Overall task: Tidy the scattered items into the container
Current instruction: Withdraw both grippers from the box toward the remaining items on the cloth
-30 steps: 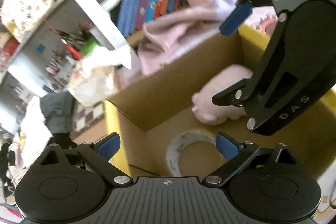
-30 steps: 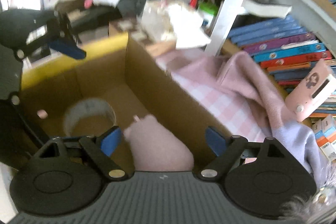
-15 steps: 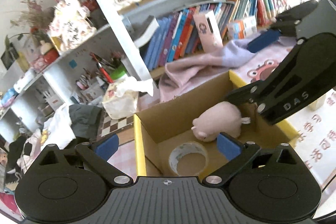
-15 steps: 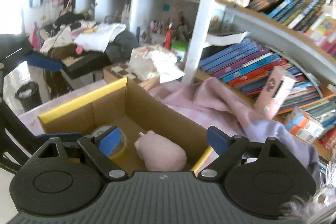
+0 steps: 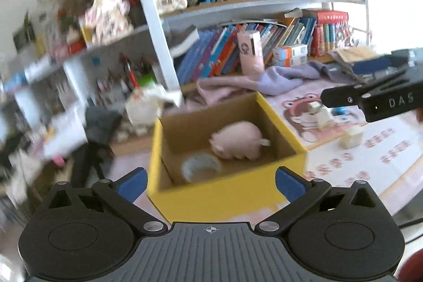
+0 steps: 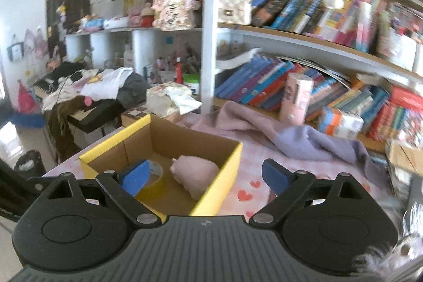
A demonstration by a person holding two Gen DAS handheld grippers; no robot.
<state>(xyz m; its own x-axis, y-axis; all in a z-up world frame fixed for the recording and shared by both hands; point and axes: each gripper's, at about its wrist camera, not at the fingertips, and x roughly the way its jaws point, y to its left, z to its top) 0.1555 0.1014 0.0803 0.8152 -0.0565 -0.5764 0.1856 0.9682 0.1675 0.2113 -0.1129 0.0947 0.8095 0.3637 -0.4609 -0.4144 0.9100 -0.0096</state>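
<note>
Claws (image 5: 210,183) (image 6: 205,176) apart, angled over box (image 5: 227,192)

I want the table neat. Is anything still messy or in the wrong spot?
Yes. Two small cream blocks sit loose on the mat, outside the yellow box, where the pink plush pig and tape roll already lie. A pink and purple blanket lies crumpled behind the box.

White bookshelf (image 6: 208,49) crammed with books (image 6: 264,86), cluttered room, bright daylight
</note>
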